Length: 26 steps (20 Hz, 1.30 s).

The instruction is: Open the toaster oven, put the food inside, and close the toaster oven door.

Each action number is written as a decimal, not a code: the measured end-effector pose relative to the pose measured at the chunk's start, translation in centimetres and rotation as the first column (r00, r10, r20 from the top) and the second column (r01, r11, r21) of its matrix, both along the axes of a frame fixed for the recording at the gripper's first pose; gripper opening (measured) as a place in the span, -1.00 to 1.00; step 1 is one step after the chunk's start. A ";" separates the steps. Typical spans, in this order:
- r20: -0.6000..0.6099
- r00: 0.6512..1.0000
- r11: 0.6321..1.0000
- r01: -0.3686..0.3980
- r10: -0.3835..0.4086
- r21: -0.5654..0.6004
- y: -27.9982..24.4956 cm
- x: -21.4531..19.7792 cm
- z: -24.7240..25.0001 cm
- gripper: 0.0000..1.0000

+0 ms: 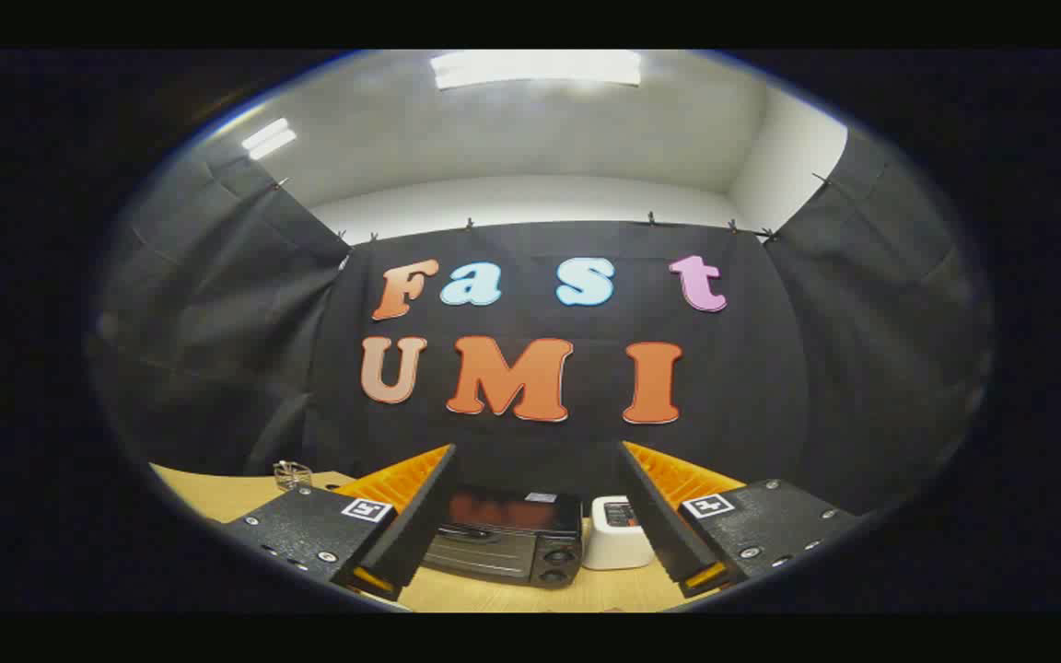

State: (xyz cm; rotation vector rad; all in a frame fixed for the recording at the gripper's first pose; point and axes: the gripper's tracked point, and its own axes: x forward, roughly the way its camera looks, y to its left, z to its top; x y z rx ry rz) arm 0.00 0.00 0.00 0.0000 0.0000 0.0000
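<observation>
Tongs [530, 516] are hanging released, gripping nothing, short of the toaster oven [507, 536], which is sitting shut on the counter [217, 493]. Opening step is pending; next move calls for reaching its door handle [464, 532].

Tongs-mounted fisheye, facing toaster oven [505, 549], well back

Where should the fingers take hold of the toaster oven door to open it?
Grip the horizontal bar handle along the door's top edge on the toaster oven, coming from the front. The door is closed and faces the open gripper, whose fingers stand wide apart before it.
</observation>
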 end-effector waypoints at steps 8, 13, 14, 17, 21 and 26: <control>-0.033 0.999 1.000 0.018 -0.017 0.014 -0.4 0.0 -1.0 0.96; -0.059 0.998 1.000 0.013 -0.013 0.012 -0.2 0.1 -2.0 0.96; -0.063 0.998 1.000 0.013 -0.012 0.012 -0.2 0.1 -2.0 0.96; -0.063 0.998 1.000 0.009 -0.008 0.014 0.0 0.2 -1.6 0.96; -0.055 0.998 1.000 0.008 -0.007 0.012 0.2 0.2 -1.2 0.96; -0.056 0.998 1.000 0.004 -0.003 0.018 0.6 0.6 -1.1 0.96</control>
